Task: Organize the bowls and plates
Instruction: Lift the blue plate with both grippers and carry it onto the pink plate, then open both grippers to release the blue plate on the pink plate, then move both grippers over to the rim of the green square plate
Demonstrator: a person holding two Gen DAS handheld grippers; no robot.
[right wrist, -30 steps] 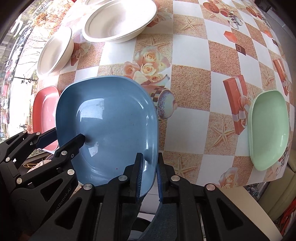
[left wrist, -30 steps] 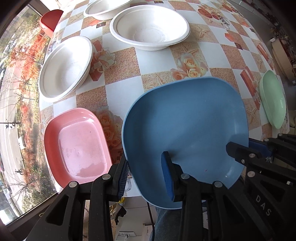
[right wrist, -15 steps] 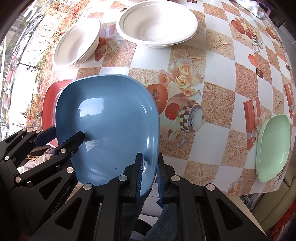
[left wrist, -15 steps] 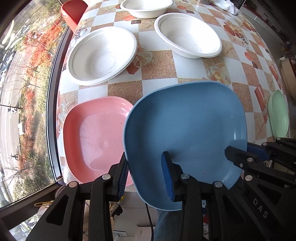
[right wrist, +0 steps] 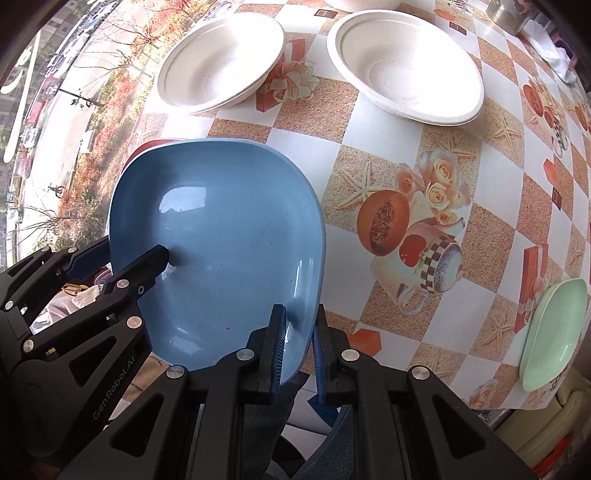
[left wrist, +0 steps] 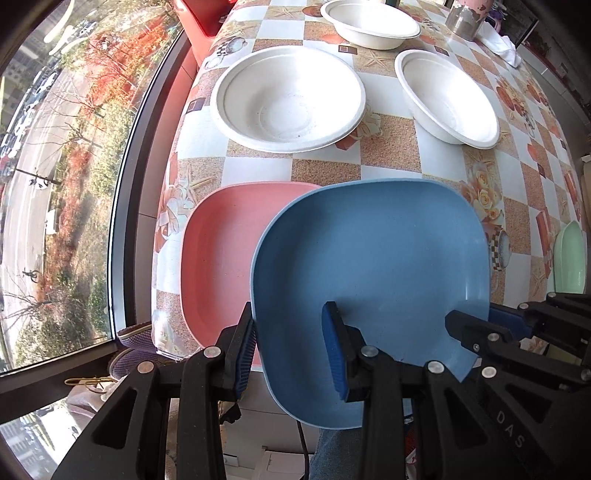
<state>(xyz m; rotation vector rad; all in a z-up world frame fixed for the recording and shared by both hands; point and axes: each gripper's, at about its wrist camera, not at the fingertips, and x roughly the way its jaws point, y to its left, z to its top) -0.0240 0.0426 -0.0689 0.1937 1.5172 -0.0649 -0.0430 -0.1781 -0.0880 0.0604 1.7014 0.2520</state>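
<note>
A blue square plate (left wrist: 369, 258) is held in the air above the table's near edge, and it also shows in the right wrist view (right wrist: 218, 240). My right gripper (right wrist: 298, 347) is shut on its right rim. My left gripper (left wrist: 290, 350) straddles its left rim with the jaws apart and does not clamp it. A pink square plate (left wrist: 225, 254) lies on the table, partly under the blue one. Three white bowls (left wrist: 288, 98) (left wrist: 447, 98) (left wrist: 369, 22) stand farther back. A green plate (right wrist: 554, 328) lies at the table's right edge.
The table (left wrist: 325, 170) has a patterned checked cloth and ends at a window on the left (left wrist: 74, 184). A metal cup (left wrist: 463, 22) and a white cloth (left wrist: 504, 50) sit at the far right. A red seat (left wrist: 201, 14) is at the far left.
Both grippers carried the blue plate to the left, so it now overlaps the pink plate. The grips have not changed.
</note>
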